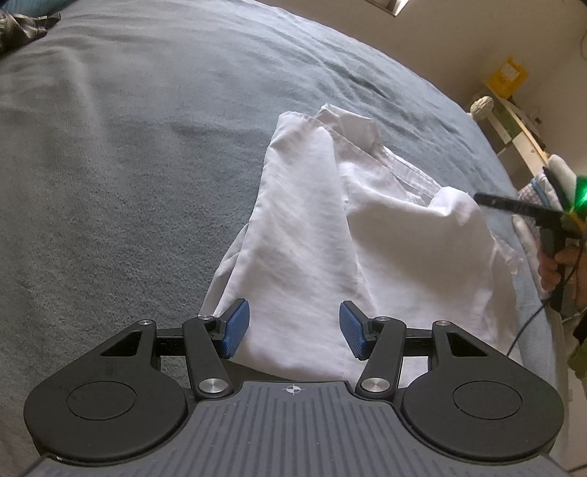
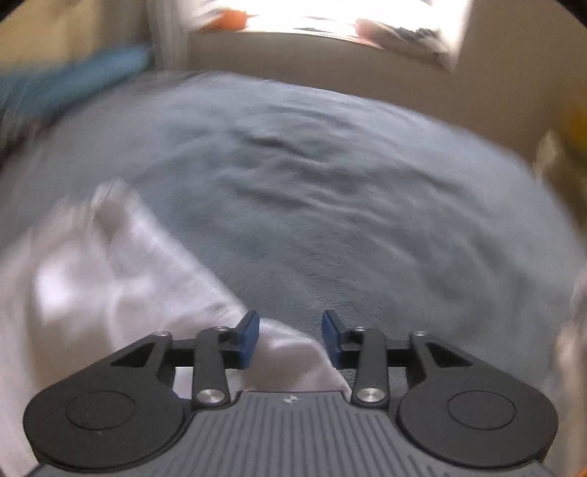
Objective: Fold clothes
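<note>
Left hand-held gripper (image 1: 293, 330) half open, empty, over the shirt's (image 1: 330, 227) near hem. Shirt lies on the bed (image 1: 128, 165), long axis near to far, collar far. Right hand-held gripper (image 2: 290, 339) part open, holding nothing, at the shirt's right edge.

Ahead of my left tool a grey-blue bed cover (image 1: 146, 146) fills almost all the view, with soft wrinkles. Beyond it I see a pale beige wall (image 1: 440, 44). To the far right stands a light wooden shelf (image 1: 513, 121) with a yellow box (image 1: 508, 75). Ahead of my right tool, a bright window (image 2: 330, 18) gives strong daylight.
</note>
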The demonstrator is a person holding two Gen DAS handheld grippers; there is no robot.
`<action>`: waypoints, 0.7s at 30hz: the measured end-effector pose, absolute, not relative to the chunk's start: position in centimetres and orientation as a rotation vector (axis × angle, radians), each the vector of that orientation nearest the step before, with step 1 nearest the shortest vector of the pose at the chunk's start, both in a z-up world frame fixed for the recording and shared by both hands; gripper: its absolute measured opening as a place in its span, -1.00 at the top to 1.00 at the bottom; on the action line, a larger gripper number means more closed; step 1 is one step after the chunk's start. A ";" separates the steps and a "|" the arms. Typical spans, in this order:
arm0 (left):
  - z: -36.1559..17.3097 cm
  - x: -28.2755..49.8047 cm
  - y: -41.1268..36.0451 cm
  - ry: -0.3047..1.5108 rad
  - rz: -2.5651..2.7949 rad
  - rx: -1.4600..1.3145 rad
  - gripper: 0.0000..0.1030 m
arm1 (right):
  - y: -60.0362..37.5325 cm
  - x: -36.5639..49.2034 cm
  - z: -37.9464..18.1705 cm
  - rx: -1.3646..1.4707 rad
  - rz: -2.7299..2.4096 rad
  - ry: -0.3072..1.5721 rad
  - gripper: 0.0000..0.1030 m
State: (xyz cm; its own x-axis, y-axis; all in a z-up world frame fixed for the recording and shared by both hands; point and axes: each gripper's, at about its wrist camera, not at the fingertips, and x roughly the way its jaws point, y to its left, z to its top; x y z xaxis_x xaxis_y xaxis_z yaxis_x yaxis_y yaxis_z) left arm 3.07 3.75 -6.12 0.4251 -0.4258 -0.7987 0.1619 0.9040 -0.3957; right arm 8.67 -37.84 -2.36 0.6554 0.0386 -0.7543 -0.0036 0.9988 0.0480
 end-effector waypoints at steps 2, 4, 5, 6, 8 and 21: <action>-6.2 3.1 3.9 1.073 -0.372 -0.280 -0.06 | -41.1 8.2 -1.9 0.282 -0.008 0.824 0.17; -6.2 3.2 4.1 1.075 -0.368 -0.284 -0.06 | -43.9 6.3 -1.7 0.483 -0.032 0.776 0.16; -6.3 3.2 4.1 1.077 -0.368 -0.285 -0.05 | -44.7 5.3 -1.6 0.540 -0.035 0.762 0.16; -6.3 3.3 4.1 1.078 -0.367 -0.285 -0.06 | -45.3 4.2 -1.4 0.570 -0.029 0.758 0.16; -6.4 3.3 4.1 1.078 -0.366 -0.284 -0.06 | -45.4 2.2 -0.9 0.559 0.003 0.763 0.16; -6.4 2.7 3.3 1.085 -0.351 -0.235 -0.06 | -40.2 -4.3 -2.0 0.253 0.110 0.898 0.27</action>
